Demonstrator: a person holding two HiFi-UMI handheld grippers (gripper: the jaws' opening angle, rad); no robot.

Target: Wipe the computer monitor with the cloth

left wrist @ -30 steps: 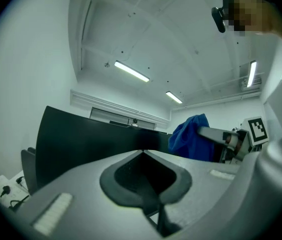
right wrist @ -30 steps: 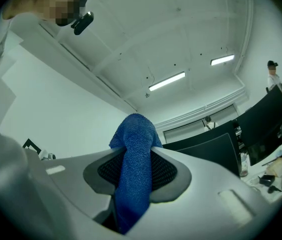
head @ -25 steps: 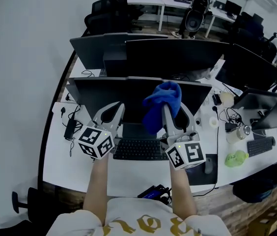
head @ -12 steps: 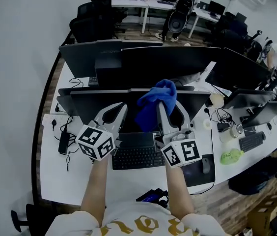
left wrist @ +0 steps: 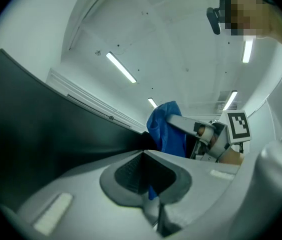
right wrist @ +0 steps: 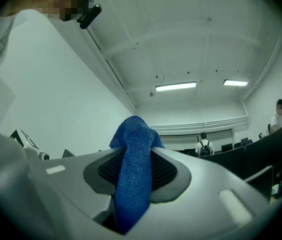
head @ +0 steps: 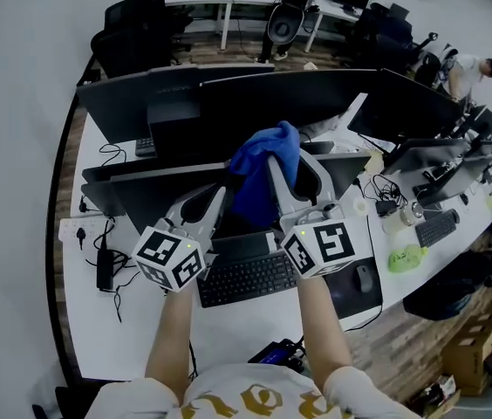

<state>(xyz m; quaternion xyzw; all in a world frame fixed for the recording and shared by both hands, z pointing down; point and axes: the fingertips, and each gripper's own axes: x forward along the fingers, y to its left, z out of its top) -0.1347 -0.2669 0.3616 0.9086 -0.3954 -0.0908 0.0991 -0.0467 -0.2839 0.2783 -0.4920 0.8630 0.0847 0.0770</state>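
Office rows of dark screens fill the upper part of the head view, over a white tabletop (head: 237, 321). At frame centre the blue cloth (head: 262, 168) hangs bunched by the top edge of the nearest monitor (head: 141, 203); whether it touches is unclear. It looks soft, light and floppy, so a pinch on a gathered fold suits it, leaving loose fabric to press gently on the screen. The right tongs (right wrist: 132, 156) are clamped on such a fold. The left tongs (left wrist: 145, 156) are pressed together, empty, at lower left. A keyboard (head: 244, 278) lies below.
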